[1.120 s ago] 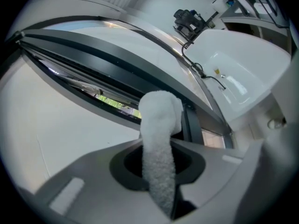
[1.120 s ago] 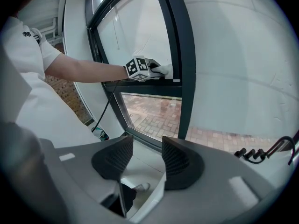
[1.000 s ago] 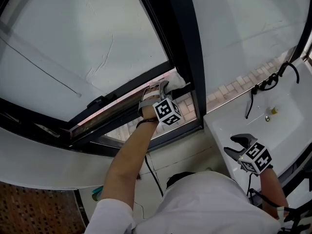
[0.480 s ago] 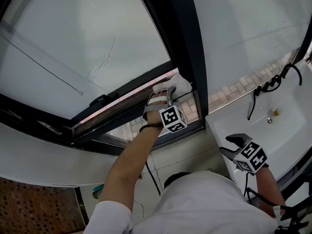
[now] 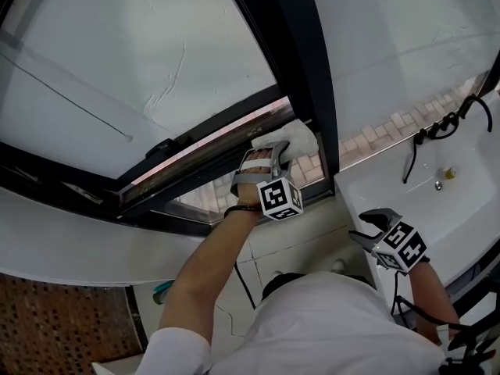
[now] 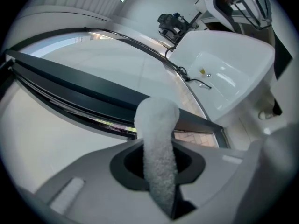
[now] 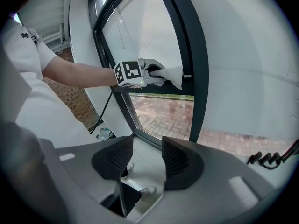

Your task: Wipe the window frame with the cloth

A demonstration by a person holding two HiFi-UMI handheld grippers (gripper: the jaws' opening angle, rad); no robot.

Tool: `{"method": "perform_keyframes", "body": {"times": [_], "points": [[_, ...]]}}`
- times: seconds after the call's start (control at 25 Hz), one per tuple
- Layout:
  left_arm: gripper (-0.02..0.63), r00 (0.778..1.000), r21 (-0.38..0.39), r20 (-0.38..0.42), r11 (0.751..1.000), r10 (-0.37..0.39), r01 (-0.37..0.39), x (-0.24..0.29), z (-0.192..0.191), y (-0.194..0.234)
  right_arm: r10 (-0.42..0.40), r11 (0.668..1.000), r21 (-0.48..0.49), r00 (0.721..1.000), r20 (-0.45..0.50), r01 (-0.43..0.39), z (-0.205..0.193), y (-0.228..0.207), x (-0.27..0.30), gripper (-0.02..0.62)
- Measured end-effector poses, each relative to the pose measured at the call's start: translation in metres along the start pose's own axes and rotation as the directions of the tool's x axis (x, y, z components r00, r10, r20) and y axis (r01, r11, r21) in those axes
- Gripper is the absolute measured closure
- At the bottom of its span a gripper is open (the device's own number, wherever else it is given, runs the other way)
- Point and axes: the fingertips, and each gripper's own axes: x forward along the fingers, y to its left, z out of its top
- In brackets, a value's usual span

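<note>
Upper left of the head view is a pale glass pane (image 5: 117, 53). The dark frame (image 5: 297, 76) runs under it as a slanted rail from the left edge to the centre, where it meets an upright bar.

At centre frame, the left gripper (image 5: 269, 156) reaches up on a bare arm (image 5: 207, 268) to that corner. In the left gripper view its jaws are closed tight on the cloth (image 6: 159, 162), a white fuzzy strip that rises from between them and folds over at the top, against the frame (image 6: 93, 94). In the head view the cloth (image 5: 301, 139) bunches just right of the gripper, touching both the rail and the foot of the upright.

Right of the upright, a white sink (image 5: 469, 201) fills the right edge.

At lower right, the right gripper (image 5: 369, 226) hangs by the sink's near corner, well apart from the frame. In its own view the right gripper (image 7: 148, 160) has its jaws parted by a narrow gap, with nothing between them. Beyond, at upper centre, it sees the left gripper (image 7: 154, 73) and cloth (image 7: 174, 76) at the frame (image 7: 198, 69).
</note>
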Motion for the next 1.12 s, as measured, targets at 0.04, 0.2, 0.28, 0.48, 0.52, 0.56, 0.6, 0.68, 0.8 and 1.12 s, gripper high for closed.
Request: {"method": "perform_keyframes", "body": {"times": [0.04, 0.2, 0.28, 0.48, 0.52, 0.56, 0.6, 0.68, 0.8, 1.12], "points": [[0.511, 1.0, -0.011, 0.005, 1.0, 0.006, -0.006, -0.006, 0.003, 0.001, 0.004, 1.0, -0.003, 1.0, 0.0, -0.004, 0.001, 0.0, 0.001, 0.4], [0.509, 1.0, -0.055, 0.016, 0.998, -0.005, 0.006, -0.037, 0.01, -0.01, 0.04, 0.999, 0.008, 0.999, -0.005, -0.04, -0.004, 0.008, 0.012, 0.4], [0.511, 1.0, -0.091, 0.018, 0.996, -0.017, 0.018, -0.052, 0.008, -0.017, 0.06, 0.998, 0.012, 0.998, 0.001, -0.06, -0.003, 0.011, 0.02, 0.4], [0.509, 0.998, -0.203, -0.016, 0.978, -0.059, 0.055, -0.096, -0.024, -0.046, 0.107, 0.994, 0.024, 0.994, -0.002, -0.107, -0.012, 0.023, 0.046, 0.4], [0.509, 0.998, -0.231, -0.033, 0.972, -0.06, 0.051, -0.108, -0.034, -0.052, 0.113, 0.994, 0.008, 0.994, -0.015, -0.113, -0.015, 0.026, 0.05, 0.4], [0.509, 0.997, -0.257, -0.049, 0.966, -0.056, 0.041, -0.121, -0.045, -0.058, 0.113, 0.993, -0.013, 0.993, -0.026, -0.113, -0.017, 0.029, 0.056, 0.4], [0.509, 0.997, -0.279, -0.063, 0.96, -0.046, 0.026, -0.134, -0.058, -0.063, 0.107, 0.993, -0.036, 0.994, -0.029, -0.108, -0.015, 0.032, 0.062, 0.4], [0.509, 0.996, -0.322, -0.091, 0.947, -0.021, -0.009, -0.159, -0.086, -0.069, 0.088, 0.993, -0.073, 0.996, -0.02, -0.09, -0.007, 0.04, 0.071, 0.4], [0.509, 0.991, -0.407, -0.13, 0.913, -0.018, -0.037, -0.197, -0.118, -0.078, 0.069, 0.993, -0.09, 0.997, -0.025, -0.071, 0.006, 0.056, 0.065, 0.4], [0.509, 0.988, -0.437, -0.152, 0.898, -0.016, -0.052, -0.319, -0.193, -0.106, 0.022, 0.995, -0.096, 0.999, -0.028, -0.024, 0.03, 0.143, 0.078, 0.402]]}}
